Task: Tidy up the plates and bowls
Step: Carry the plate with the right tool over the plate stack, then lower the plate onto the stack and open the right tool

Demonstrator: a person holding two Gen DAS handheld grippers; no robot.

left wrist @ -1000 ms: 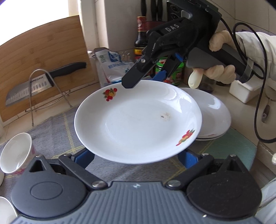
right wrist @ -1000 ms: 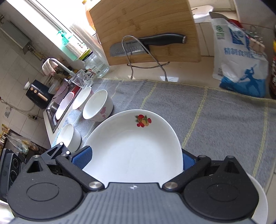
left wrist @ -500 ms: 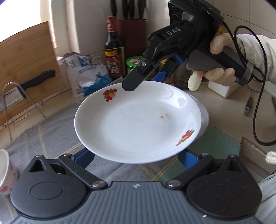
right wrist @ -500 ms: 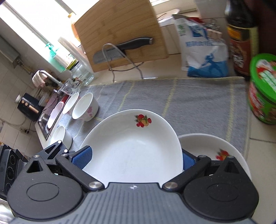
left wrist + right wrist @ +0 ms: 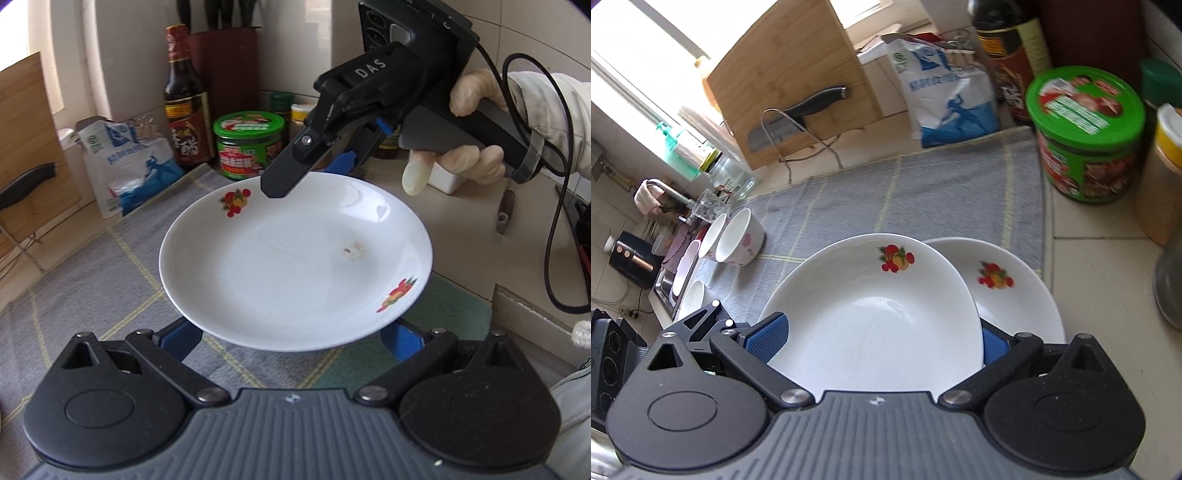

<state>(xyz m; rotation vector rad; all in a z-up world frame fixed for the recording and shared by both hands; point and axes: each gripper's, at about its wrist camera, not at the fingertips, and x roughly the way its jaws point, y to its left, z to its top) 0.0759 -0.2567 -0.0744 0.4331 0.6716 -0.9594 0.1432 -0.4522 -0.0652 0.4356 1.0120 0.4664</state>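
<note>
Left wrist view: a white plate (image 5: 295,258) with fruit decals is held level above the grey checked cloth (image 5: 92,288). The left gripper (image 5: 291,334) sits at the plate's near edge; its blue pads show at both sides just below the rim. The plate hides the contact, so I cannot tell whether the fingers grip it or only sit under it. The right gripper (image 5: 306,173) comes in from the far side, held by a gloved hand (image 5: 458,155). One black finger lies over the far rim and a blue pad is behind it, closed on the plate's far edge. A small brown stain sits right of the plate's centre. Behind stand a soy sauce bottle (image 5: 184,99), a green-lidded tub (image 5: 249,144) and a blue-and-white bag (image 5: 129,166).

Right wrist view: the right gripper (image 5: 882,343) has the plate (image 5: 871,314) between its blue pads, which press on the rim at left and right; the jaws are wide, spanning the plate. A second plate (image 5: 1015,295) with the same decal lies just beside it and partly under its right edge, on the cloth's (image 5: 905,199) corner and the counter. Three bowls (image 5: 738,240) sit well apart to the left, near the sink. Further back are the cutting board (image 5: 798,74) with a knife (image 5: 798,114) on a wire stand, plus the bag (image 5: 945,96), the tub (image 5: 1086,129) and a yellow-lidded jar (image 5: 1163,170).
</note>
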